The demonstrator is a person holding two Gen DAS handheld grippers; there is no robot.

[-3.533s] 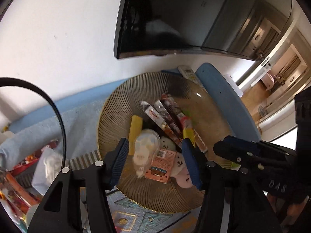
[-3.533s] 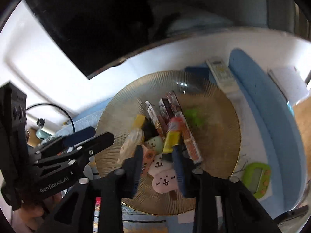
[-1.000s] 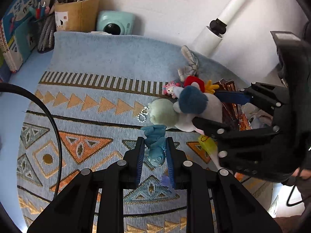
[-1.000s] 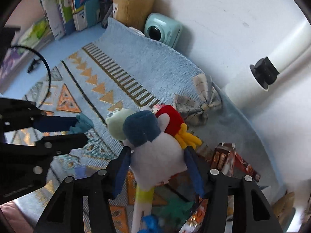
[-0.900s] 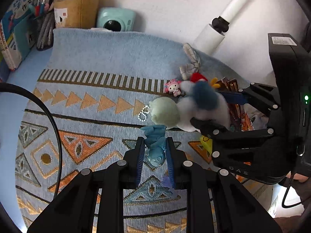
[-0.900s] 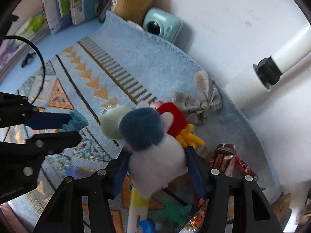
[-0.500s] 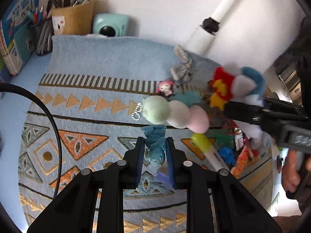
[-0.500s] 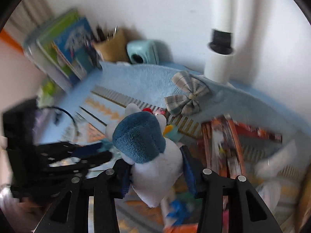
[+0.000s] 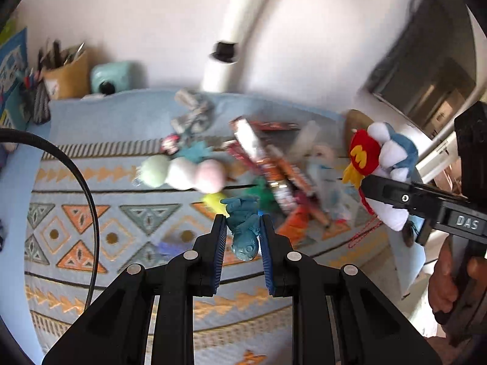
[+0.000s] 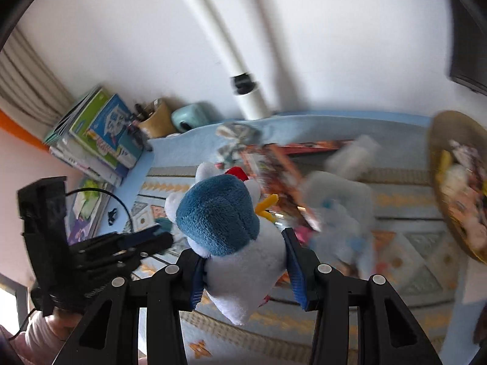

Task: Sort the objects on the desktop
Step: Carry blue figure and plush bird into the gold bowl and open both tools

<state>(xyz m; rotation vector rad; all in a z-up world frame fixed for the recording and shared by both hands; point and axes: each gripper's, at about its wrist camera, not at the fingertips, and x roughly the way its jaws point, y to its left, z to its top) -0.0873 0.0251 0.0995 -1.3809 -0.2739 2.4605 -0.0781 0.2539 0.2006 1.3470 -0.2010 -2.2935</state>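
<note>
My left gripper (image 9: 242,234) is shut on a small blue figurine (image 9: 243,228) and holds it above the patterned mat (image 9: 91,219). My right gripper (image 10: 243,258) is shut on a blue-and-white plush bird (image 10: 231,231) with a red comb, lifted above the mat; it also shows at the right of the left wrist view (image 9: 380,164). A pile of loose things lies on the mat: a pastel three-ball plush (image 9: 182,172), snack packets (image 9: 268,164), a plaid bow (image 9: 191,115). The gold ribbed bowl (image 10: 438,182) holding sorted items stands at the far right.
A white roll on a stand (image 9: 222,70), a mint camera (image 9: 112,77), a pen holder (image 9: 65,73) and stacked books (image 10: 97,133) line the back wall. A black cable (image 9: 88,188) loops at the left.
Both grippers have lifted and swung to the right with their toys. The plush bird rose off the pile; the bowl has come into the right wrist view.
</note>
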